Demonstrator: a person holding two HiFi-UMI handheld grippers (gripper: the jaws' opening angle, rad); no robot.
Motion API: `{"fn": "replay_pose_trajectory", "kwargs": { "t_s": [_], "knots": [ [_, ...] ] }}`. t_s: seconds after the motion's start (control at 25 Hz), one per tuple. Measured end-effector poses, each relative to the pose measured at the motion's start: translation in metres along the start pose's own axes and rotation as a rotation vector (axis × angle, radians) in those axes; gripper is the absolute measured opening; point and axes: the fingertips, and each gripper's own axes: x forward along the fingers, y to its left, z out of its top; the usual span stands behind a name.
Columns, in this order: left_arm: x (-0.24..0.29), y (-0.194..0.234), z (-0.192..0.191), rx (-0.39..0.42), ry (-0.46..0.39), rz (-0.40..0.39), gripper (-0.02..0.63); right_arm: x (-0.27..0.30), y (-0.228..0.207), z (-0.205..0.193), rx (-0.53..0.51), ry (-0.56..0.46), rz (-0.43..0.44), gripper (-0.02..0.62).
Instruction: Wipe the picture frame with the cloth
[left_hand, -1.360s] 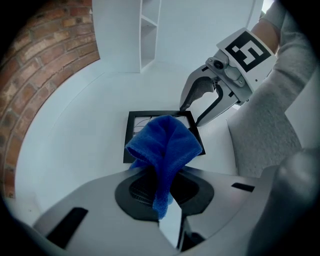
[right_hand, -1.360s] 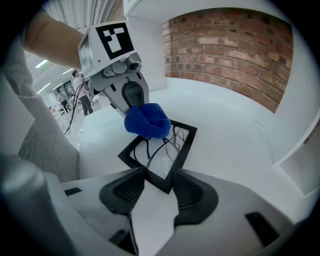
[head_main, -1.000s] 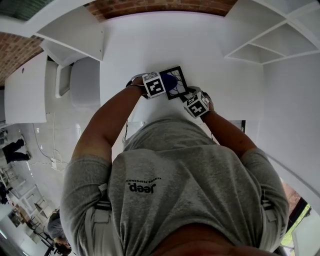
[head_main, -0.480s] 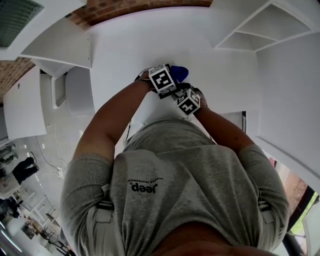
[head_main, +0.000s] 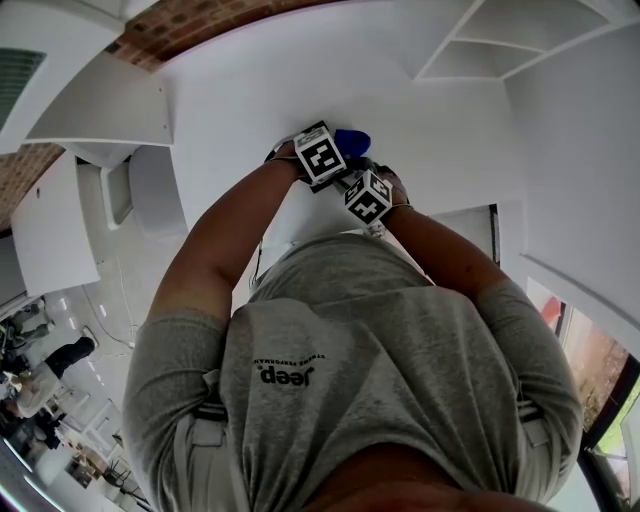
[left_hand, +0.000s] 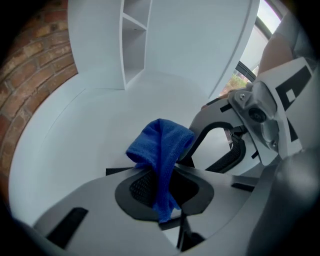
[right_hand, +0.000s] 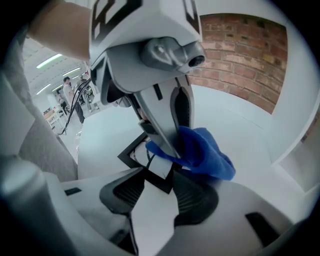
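Note:
In the left gripper view my left gripper is shut on a blue cloth, which bunches up above the jaws. A black edge of the picture frame shows beside it. In the right gripper view my right gripper is shut on a corner of the black picture frame with its white mat. The cloth rests against the frame's face under the left gripper. In the head view both grippers, left and right, sit close together above the white table. The cloth peeks out behind them and the frame is hidden.
White wall shelves hang at the far right, and a brick wall runs behind the table. A white rounded seat stands left of the table. People stand far off in the room behind.
The two grippers have closed in on each other. The frame, plain in view a second ago, is now hidden under them. The cloth has slid up and right over it.

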Motion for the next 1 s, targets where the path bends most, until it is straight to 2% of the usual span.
{"fn": "replay_pose_trajectory", "kwargs": {
  "t_s": [0.12, 0.36, 0.6, 1.0],
  "knots": [
    [-0.004, -0.004, -0.020, 0.001, 0.023, 0.002, 0.060, 0.001, 0.000, -0.001, -0.003, 0.001, 0.000, 0.187],
    [-0.020, -0.013, -0.063, -0.075, 0.019, 0.006, 0.060, 0.000, -0.002, -0.002, -0.011, 0.018, -0.002, 0.187],
    [-0.033, -0.020, -0.093, -0.097, 0.028, 0.004, 0.060, -0.001, -0.002, 0.001, -0.011, 0.040, -0.001, 0.187],
    [-0.034, -0.023, -0.108, -0.115, 0.032, 0.007, 0.060, 0.001, 0.000, 0.000, -0.011, 0.052, -0.004, 0.187]
  ]
}}
